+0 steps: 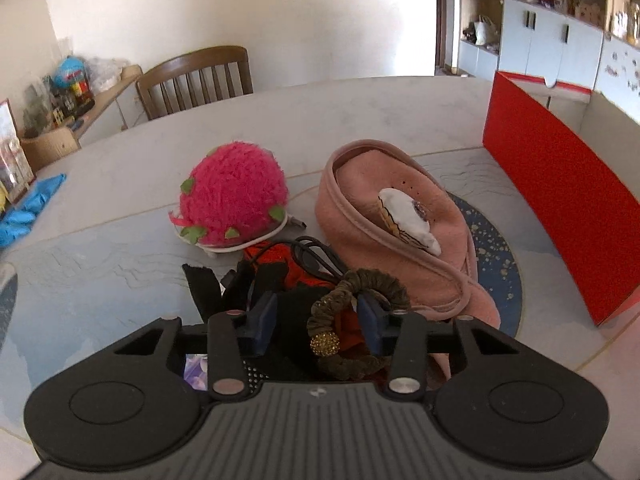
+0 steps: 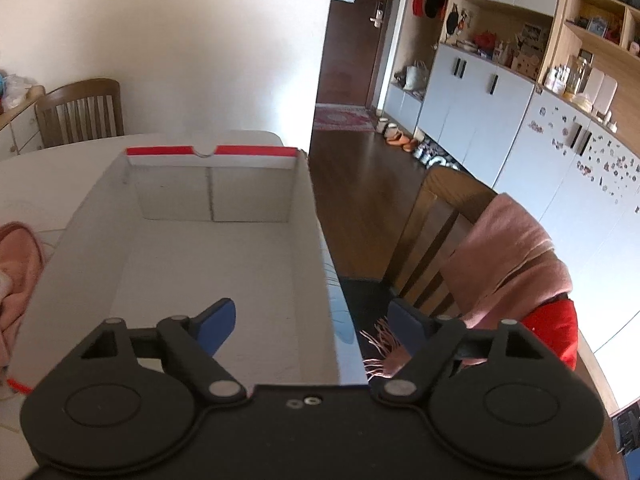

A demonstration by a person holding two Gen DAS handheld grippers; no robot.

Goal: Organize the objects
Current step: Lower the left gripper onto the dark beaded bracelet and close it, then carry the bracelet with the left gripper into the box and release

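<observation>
In the left wrist view my left gripper hangs over a pile of black and red fabric items with a black cable. An olive scrunchie with a gold bead is looped around its right finger; the jaws stand partly apart. Behind lie a fuzzy pink strawberry hat and a pink fleece hat with a white patch. A red box stands at the right. In the right wrist view my right gripper is open and empty over the box's white inside.
The objects lie on a pale table. A blue cloth lies at its left edge. A wooden chair stands behind the table. Another chair with a pink scarf stands right of the box, beside a cabinet wall.
</observation>
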